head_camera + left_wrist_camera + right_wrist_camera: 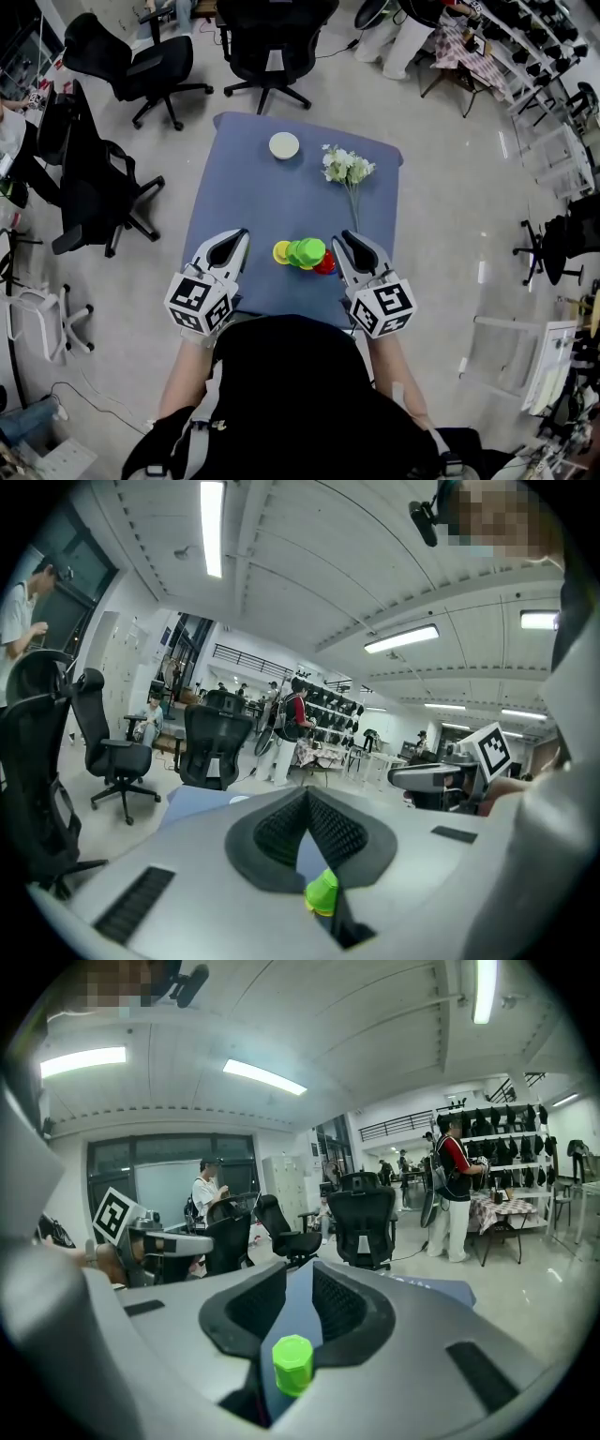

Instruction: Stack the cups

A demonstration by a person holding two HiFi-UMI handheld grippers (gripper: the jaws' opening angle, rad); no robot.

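Green, yellow and red cups (304,253) clustered at lower centre of blue table (244,169), left gripper (241,235) just left of them, jaws together, right gripper (344,237) just right, jaws slightly apart, clamping nothing.

Bright ceiling strip lights (212,527); fisheye-warped edges.

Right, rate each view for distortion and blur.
Head view: fisheye bows the room's edges, table evenly lit and sharp. Left gripper view: dark rounded corners, glaring ceiling lights, green cup soft. Right gripper view: same warp, cup crisper.
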